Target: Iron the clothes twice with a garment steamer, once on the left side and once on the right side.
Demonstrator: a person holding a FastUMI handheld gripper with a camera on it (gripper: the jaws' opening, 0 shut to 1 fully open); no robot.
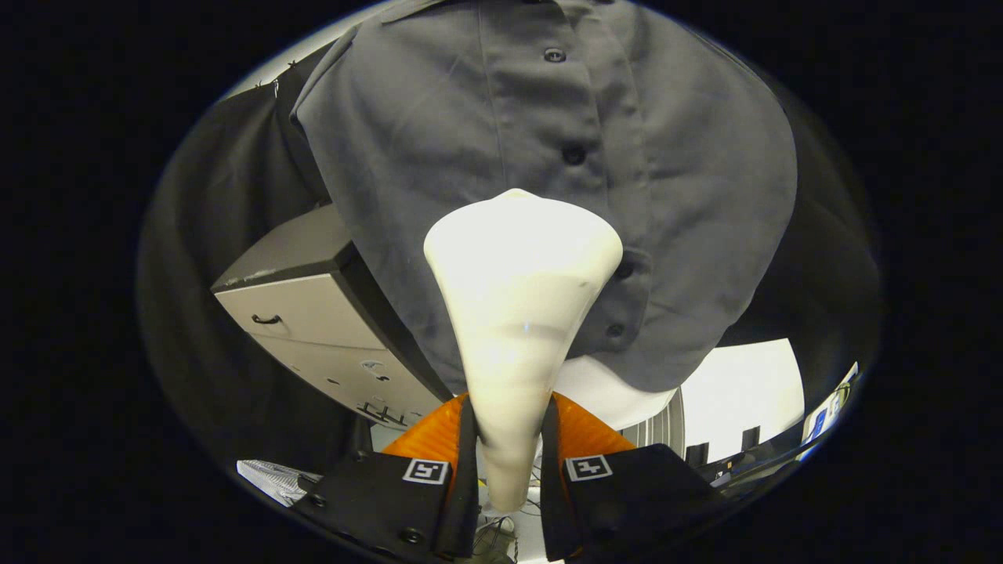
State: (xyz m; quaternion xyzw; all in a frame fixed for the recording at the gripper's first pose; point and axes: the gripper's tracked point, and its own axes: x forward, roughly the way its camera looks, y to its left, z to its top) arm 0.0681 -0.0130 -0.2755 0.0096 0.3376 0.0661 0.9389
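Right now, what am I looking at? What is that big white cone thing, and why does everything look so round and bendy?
The picture comes from a small camera that rides on a hand-held grabbing tool, which a person carries. Its lens bends everything into a round shape, like looking through a fishbowl. At the bottom you see the tool's two fingers. They are squeezing the narrow handle of the white cone, which is a garment steamer. It blows hot steam to smooth out wrinkles. Its wide end points at a grey shirt that hangs just beyond it, close to the row of dark buttons. I can't tell whether it touches the cloth. Beside the shirt stands a pale cabinet with drawers.
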